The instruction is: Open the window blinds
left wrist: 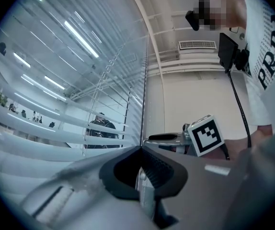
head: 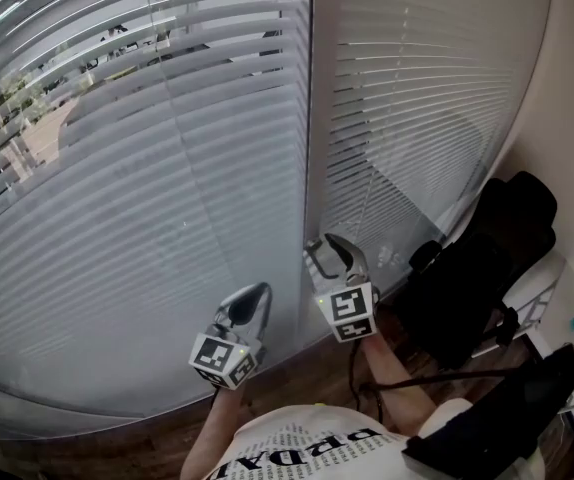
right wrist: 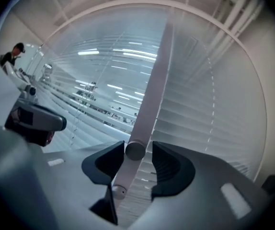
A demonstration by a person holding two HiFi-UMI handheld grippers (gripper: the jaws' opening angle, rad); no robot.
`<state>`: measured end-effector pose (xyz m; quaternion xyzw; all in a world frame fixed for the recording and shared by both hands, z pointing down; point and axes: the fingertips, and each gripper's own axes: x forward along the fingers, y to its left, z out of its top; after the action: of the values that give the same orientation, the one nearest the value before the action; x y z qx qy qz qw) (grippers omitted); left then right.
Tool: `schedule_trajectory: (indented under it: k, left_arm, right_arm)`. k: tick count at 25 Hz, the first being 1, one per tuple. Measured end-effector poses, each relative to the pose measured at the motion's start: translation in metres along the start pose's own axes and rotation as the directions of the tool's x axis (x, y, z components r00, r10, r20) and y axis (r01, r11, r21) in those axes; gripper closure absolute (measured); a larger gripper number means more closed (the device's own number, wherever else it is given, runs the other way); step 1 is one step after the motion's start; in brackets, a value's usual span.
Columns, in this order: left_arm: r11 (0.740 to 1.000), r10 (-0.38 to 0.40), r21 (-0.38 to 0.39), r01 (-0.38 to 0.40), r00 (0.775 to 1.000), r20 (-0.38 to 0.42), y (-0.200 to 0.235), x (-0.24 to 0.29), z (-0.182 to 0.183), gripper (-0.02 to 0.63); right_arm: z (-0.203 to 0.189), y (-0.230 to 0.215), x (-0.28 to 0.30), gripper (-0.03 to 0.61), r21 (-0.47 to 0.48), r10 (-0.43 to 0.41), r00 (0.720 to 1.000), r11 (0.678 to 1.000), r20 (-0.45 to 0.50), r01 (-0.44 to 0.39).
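Window blinds (head: pixel 167 218) hang just ahead of both grippers. The right gripper (right wrist: pixel 138 147) has its jaws apart around the tilt wand (right wrist: pixel 149 104), not pressing it; the left gripper (left wrist: pixel 141 150), beside it, has its jaws together. The shirt (head: pixel 307 448) print seems to read "PRADA"

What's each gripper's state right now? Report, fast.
Left gripper: closed, empty.
Right gripper: open, with the blind wand between its jaws, not gripped.
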<state>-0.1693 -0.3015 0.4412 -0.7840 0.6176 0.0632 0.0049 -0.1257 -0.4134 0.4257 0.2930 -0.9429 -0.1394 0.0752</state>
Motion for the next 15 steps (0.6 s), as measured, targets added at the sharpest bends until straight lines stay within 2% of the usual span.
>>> schedule_trajectory:
  k: [2,5,7,9,15]
  left_arm:
    - [1.0,-0.002,0.0,0.002,1.0,0.0,-0.0004,0.0007,0.0001,0.621]
    - [1.0,-0.005,-0.001,0.005,1.0,0.0,-0.0014,0.001,-0.0008,0.621]
    - [1.0,-0.003,-0.001,0.003,1.0,-0.001,-0.001,0.0004,-0.001,0.621]
    - [1.0,0.001,-0.001,-0.001,1.0,0.001,0.0005,-0.0004,-0.0002,0.621]
    - [1.0,0.012,-0.001,-0.012,1.0,0.0,0.0055,-0.0031,-0.0005,0.621]
  right_arm:
    - [0.0004,0.0021,0.0022,0.382,-0.082,0.006,1.0,0.997,-0.021,-0.008]
    - [0.0015,0.0034,0.0047,0.383,-0.156,0.001,1.0,0.988,-0.027,-0.005]
    - [0.0017,0.0056,0.0054,0.405,-0.191,0.003,1.0,0.982,-0.031,-0.009]
    - [0.0019,0.0081,0.006,0.442,-0.192,0.014,1.0,0.981,-0.025,-0.018]
    - [0.0004,0.0069,0.0058,0.445,-0.124,0.014,1.0,0.992,-0.013,-0.015]
